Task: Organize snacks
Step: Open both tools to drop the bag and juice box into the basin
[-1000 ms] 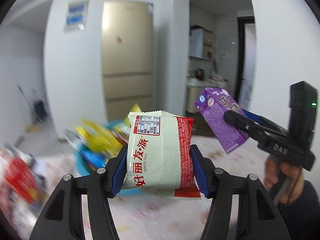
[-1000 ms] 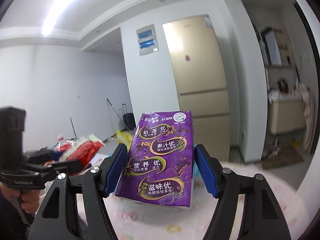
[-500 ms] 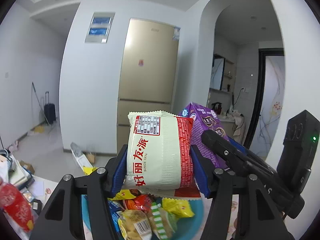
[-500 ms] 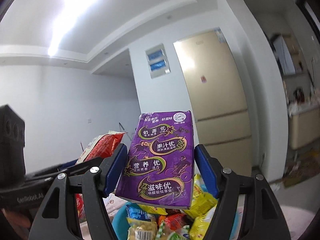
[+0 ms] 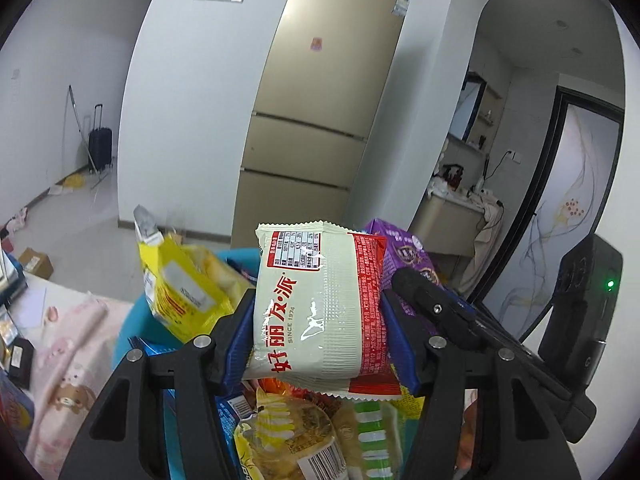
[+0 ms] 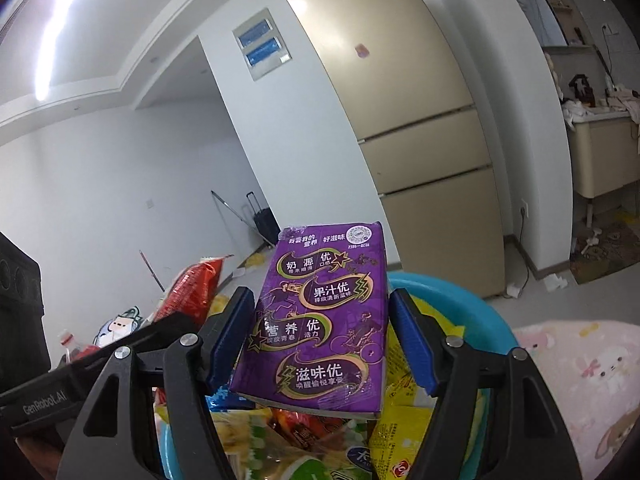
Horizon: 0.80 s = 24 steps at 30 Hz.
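Observation:
My left gripper (image 5: 320, 344) is shut on a cream and red pie packet (image 5: 316, 308), held above a blue basin (image 5: 136, 320) full of snack packets. My right gripper (image 6: 320, 340) is shut on a purple drink carton (image 6: 316, 324), held over the same basin (image 6: 480, 300). The right gripper also shows in the left wrist view (image 5: 436, 312), close beside the packet, with the purple carton (image 5: 404, 256) behind it. The red end of the pie packet (image 6: 196, 284) shows at the left of the right wrist view.
The basin holds a yellow bag (image 5: 180, 284), a green striped packet (image 5: 376, 436) and several others. It stands on a pink cartoon-print cloth (image 5: 68, 376). A gold fridge (image 5: 320, 120) and white walls stand behind. Clutter lies at the far left (image 5: 12, 344).
Both grippers have moved in over the blue basin and tilted downward, each still holding its item. The basin's snacks now fill the bottom of both views.

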Tool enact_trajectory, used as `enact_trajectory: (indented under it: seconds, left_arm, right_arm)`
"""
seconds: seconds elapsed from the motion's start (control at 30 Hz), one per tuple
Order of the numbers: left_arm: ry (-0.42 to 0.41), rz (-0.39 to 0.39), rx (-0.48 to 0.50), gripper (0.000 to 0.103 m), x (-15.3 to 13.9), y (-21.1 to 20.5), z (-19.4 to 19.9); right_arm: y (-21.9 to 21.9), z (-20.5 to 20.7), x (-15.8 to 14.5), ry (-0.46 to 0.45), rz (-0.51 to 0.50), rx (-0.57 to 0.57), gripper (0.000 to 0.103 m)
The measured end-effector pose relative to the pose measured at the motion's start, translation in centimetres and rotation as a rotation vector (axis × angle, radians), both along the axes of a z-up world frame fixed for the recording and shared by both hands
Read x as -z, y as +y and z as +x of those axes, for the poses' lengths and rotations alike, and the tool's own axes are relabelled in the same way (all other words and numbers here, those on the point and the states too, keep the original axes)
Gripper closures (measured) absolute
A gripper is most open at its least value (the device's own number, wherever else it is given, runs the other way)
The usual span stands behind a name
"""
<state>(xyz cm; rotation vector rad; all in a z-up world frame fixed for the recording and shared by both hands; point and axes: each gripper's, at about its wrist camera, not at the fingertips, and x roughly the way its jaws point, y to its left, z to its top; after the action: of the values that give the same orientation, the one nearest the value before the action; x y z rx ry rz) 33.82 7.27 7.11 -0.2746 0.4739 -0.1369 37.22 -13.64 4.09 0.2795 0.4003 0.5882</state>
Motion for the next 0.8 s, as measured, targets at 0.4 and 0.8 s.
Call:
enact_trajectory:
  seconds: [0.4, 0.8]
  left_arm:
    - [-0.007, -0.041, -0.061, 0.015, 0.5, 1.2, 0.2]
    - [-0.178, 0.064, -0.151, 0.000, -5.8, 1.3, -5.8]
  right_arm:
    - [-1.5, -0.4, -1.5, 0.005, 0.043, 0.028, 0.000]
    - [-2.1, -6.9, -8.3, -0.213, -0.067, 0.006, 0.000]
